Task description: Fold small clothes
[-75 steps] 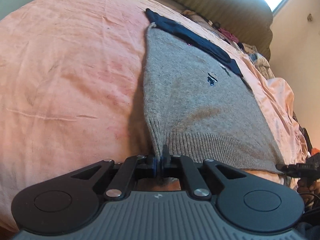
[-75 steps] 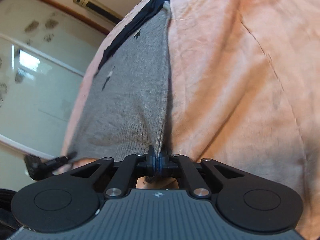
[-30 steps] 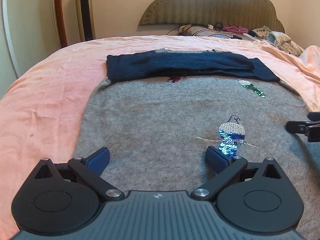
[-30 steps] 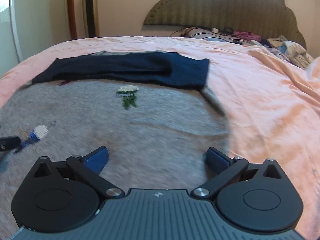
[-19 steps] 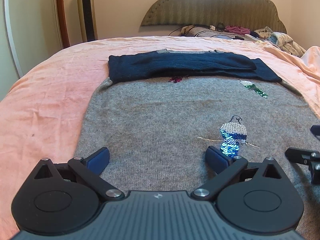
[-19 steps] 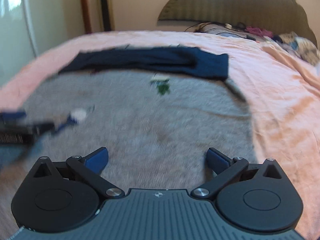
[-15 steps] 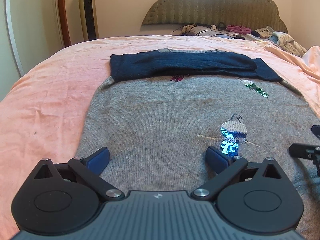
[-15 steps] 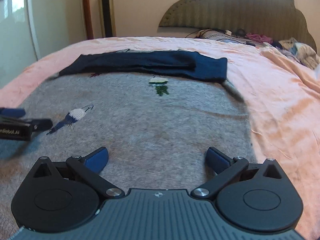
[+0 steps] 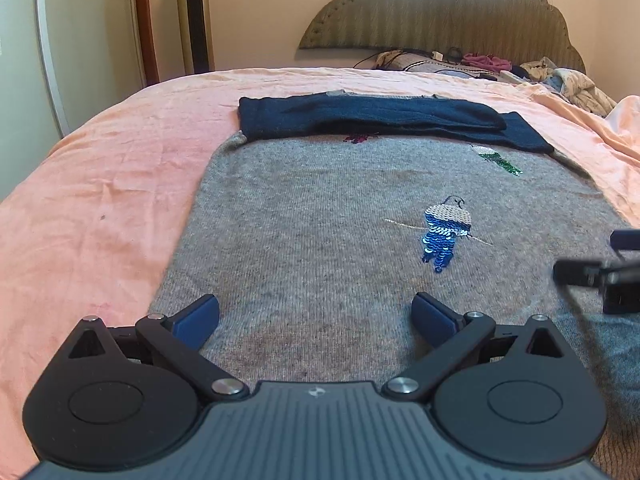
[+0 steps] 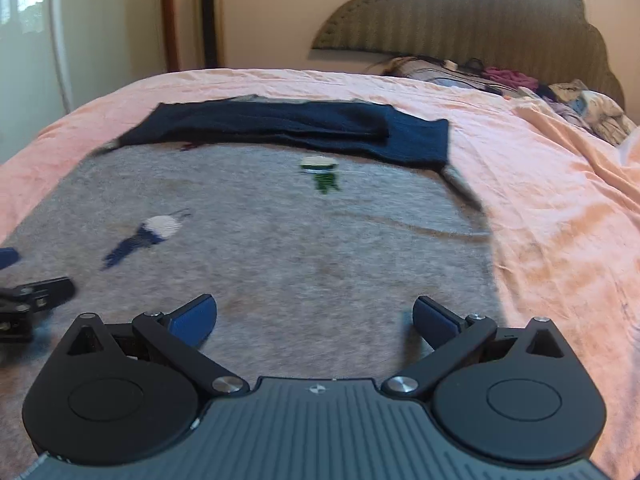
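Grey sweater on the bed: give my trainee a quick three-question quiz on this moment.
1. True or false: the left gripper is clamped on the grey sweater.
2. What lies across the sweater's far end? A) navy sleeves B) a towel C) a pillow
3. What colour is the bedsheet?

Key: 1 false, both the left gripper and the right gripper have fingers spread. 2 A. 3 pink.

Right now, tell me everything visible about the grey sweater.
The grey sweater is a fine knit, spread flat on the pink bedsheet. Sequin birds decorate it, one blue and cream, one green. Its navy sleeves lie folded across the far end. Faint brownish marks show. Neither open gripper holds it.
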### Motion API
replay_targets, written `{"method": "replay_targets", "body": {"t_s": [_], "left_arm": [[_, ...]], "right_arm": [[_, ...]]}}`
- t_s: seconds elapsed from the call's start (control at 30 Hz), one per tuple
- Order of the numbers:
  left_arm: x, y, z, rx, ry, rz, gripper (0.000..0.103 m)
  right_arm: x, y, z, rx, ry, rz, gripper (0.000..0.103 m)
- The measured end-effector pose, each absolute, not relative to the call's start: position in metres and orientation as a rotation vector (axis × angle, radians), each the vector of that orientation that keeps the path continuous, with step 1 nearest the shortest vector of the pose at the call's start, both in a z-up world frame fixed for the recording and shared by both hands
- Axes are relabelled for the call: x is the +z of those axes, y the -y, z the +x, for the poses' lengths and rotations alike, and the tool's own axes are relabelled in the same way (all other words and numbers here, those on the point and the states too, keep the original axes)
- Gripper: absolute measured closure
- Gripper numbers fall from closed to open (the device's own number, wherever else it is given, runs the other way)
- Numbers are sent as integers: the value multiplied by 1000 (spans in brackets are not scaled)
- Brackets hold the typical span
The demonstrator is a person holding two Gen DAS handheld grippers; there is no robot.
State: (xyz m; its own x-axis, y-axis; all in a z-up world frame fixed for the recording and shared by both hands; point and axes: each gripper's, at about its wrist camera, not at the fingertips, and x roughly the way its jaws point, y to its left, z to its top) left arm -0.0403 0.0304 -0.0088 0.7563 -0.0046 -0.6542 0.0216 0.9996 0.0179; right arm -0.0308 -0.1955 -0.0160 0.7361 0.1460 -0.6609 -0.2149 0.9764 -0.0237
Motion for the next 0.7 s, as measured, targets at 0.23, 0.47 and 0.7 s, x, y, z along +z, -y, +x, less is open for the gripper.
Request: {"method": "replay_targets", "body": {"t_s": [0.23,0.47,0.7], "left_arm": [[-9,-30,-40,-15,-711,25,0],[-9,-30,-41,-10,-710,28,0],[-8,-30,-51,-7,-722,38,0]], "right_arm": [[-23,201,-35,202,-684,-71,0],[-23,202,-35,204,-685,-67,0],[-23,202,-37,202,-688,-73,0]]}}
